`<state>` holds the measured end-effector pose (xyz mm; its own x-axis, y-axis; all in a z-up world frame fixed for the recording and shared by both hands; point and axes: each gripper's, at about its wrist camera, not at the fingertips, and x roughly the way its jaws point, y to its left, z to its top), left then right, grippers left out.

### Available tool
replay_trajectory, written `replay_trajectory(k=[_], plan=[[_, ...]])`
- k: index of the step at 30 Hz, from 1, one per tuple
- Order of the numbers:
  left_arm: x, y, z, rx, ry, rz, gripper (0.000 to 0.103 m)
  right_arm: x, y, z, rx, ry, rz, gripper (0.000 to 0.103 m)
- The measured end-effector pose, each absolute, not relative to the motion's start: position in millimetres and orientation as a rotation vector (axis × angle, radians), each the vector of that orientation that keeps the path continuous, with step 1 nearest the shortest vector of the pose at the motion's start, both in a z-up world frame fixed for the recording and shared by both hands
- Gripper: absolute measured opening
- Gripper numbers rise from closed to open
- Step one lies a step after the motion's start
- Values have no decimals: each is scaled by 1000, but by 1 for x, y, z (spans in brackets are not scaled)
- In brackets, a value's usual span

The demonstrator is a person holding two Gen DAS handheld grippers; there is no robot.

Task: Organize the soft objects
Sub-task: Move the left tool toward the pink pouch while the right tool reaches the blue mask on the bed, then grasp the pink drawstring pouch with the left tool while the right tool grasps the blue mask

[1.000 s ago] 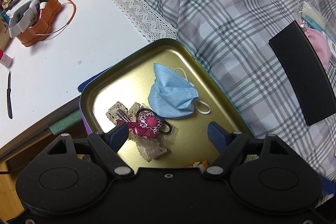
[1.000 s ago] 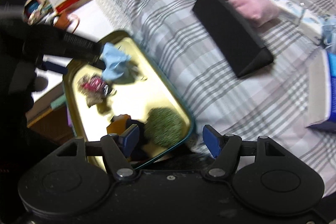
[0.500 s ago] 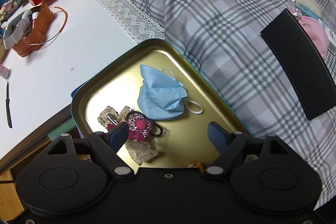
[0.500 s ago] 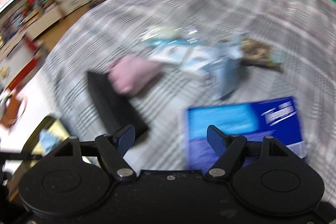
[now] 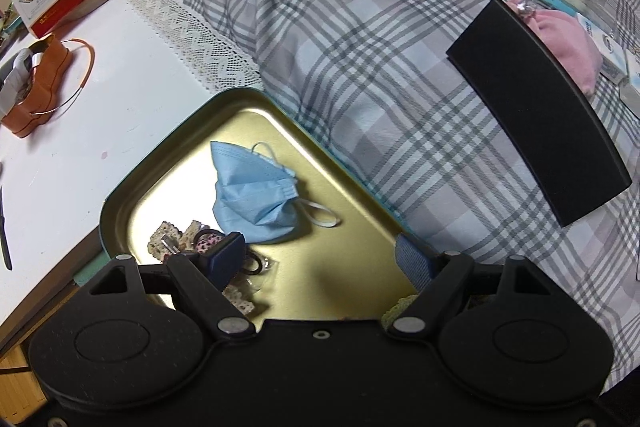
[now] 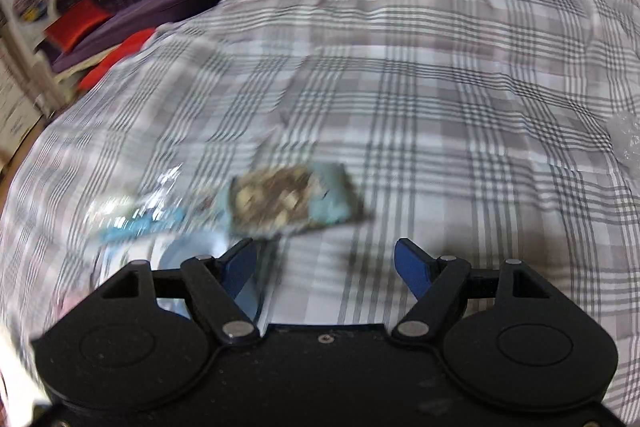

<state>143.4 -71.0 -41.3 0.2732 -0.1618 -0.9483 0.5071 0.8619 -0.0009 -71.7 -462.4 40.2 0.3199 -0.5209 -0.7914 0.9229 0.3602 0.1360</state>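
Tray (image 5: 120, 195) at my left gripper's (image 5: 320, 259) twelve o'clock already holds the blue mask (image 5: 252, 199) and hair ties; I judge sorting partway. Both tongs gape, empty. My right gripper (image 6: 324, 267) faces a blurred packet (image 6: 292, 203) at eleven o'clock, uncollected.

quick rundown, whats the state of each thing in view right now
left hand-held gripper: open, empty, over the tray
right hand-held gripper: open, empty, above the bedspread
gold tray: lidless, holding items
blue face mask: crumpled, lying in the tray
pink hair tie: in the tray, partly hidden by a finger
black case: closed, on the bedspread
pink cloth: bunched behind the case
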Motion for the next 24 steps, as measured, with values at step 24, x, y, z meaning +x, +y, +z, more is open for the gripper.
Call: replay_trajectory(k=[24], plan=[[132,-133,9,354,1146,-526,78,-45,-474,29,631,763,-930,85]])
